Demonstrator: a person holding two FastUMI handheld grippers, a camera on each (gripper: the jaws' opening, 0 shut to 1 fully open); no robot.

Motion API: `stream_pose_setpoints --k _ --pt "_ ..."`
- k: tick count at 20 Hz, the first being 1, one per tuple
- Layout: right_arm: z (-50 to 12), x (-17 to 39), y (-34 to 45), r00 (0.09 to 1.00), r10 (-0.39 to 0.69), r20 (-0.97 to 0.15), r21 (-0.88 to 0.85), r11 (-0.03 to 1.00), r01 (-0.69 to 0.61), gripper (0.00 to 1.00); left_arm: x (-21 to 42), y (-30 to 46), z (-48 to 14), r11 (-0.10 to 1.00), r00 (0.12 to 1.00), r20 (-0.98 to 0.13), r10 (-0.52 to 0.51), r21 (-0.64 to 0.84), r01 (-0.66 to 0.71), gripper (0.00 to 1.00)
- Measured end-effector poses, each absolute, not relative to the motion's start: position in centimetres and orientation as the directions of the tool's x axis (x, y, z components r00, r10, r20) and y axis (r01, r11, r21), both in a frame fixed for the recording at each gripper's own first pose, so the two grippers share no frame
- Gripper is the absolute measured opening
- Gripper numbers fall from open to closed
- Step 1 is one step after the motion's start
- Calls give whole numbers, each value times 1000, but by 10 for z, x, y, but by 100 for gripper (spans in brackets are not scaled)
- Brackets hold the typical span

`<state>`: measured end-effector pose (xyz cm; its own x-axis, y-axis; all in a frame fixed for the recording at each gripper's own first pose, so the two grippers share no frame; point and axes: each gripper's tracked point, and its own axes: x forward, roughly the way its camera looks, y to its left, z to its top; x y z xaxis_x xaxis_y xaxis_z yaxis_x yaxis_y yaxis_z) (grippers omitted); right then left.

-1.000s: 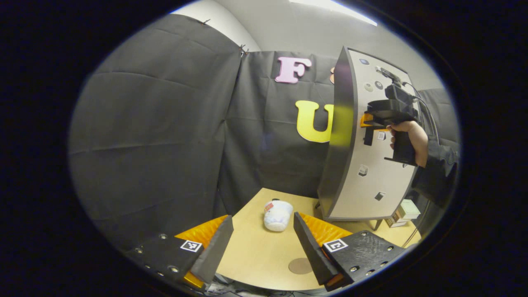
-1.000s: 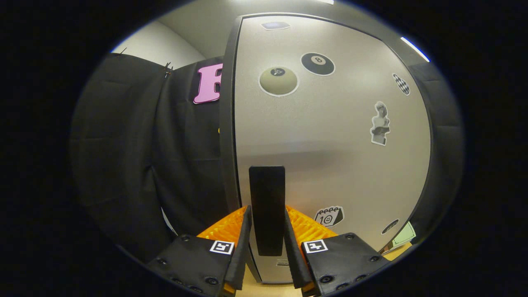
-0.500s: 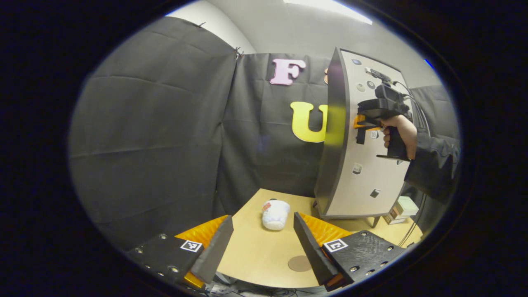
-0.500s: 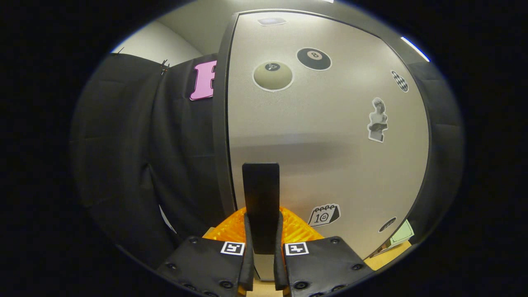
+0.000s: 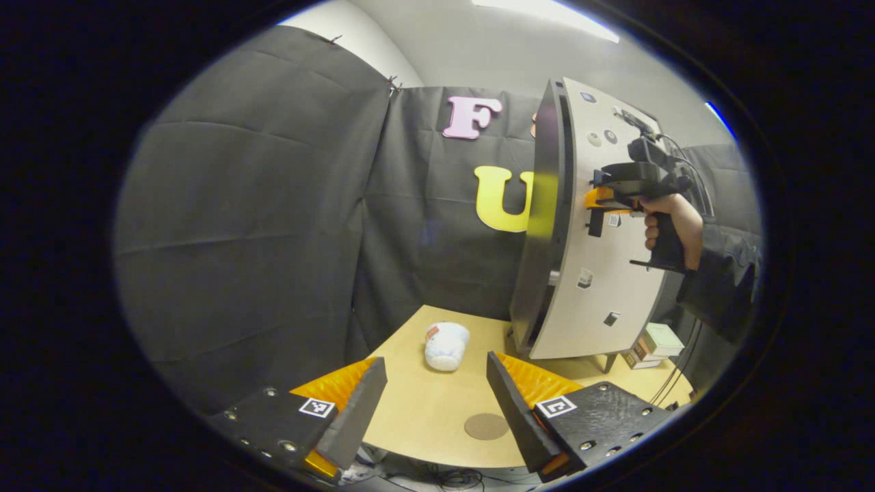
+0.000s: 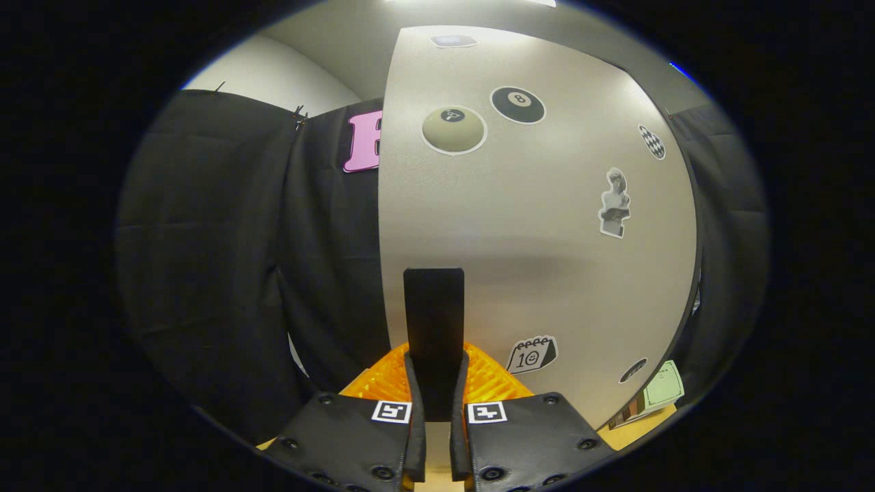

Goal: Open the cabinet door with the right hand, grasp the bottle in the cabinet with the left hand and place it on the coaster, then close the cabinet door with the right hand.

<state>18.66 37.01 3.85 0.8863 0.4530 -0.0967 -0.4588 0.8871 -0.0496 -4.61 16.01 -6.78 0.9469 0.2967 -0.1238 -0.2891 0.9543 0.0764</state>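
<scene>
Two grippers in play, and the cabinet [image 5: 547, 225] dominates the table [image 5: 424, 410], standing at its far right side. Its door [image 6: 540, 225] is cracked open just a sliver along the left edge in the left gripper view, a dark gap showing between door and side panel. Stickers dot the door face: two billiard balls up high, a statue figure to the right, a little calendar lower down.

Right gripper [image 6: 437, 417] is clamped on the dark upright handle [image 6: 433, 328], both fingers pressed against its sides. From the left gripper view you catch it farther off [image 5: 601, 201] at the door, a hand [image 5: 666, 229] in a dark sleeve gripping its body.

Left gripper [image 5: 437, 403] hovers low over the near table edge, fingers spread wide, nothing between them.

Out on the table, a white bottle [image 5: 446, 346] lies on its side, near the cabinet's foot, left of it. Closer in, the round brown coaster [image 5: 486, 426] sits flat, bare, well apart from the bottle and just beside the left gripper's right-hand finger [image 5: 509, 400]. Small boxes [image 5: 649, 342] sit by the cabinet's right side.
</scene>
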Motion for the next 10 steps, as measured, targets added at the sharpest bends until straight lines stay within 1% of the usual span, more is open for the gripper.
stream_pose_setpoints --k 1,2,5,6,7,10 --pt "38 181 367 878 468 -99 -55 878 -475 14 -46 156 -69 956 949 -126 290 79 -282 91" --pt "39 176 363 868 485 -103 -54 869 -492 16 -47 152 -74 958 950 -131 283 83 -274 91" --pt "39 157 346 847 520 -109 -54 848 -527 16 -56 127 -82 964 956 -140 259 95 -247 89" --pt "40 151 339 843 527 -109 -57 843 -534 18 -55 120 -87 967 958 -145 248 93 -236 91" --pt "39 144 334 839 533 -111 -54 839 -541 16 -54 114 -89 970 960 -149 235 92 -224 91" --pt "39 132 316 818 562 -121 -13 823 -568 16 -52 100 -87 977 968 -156 199 113 -182 91"
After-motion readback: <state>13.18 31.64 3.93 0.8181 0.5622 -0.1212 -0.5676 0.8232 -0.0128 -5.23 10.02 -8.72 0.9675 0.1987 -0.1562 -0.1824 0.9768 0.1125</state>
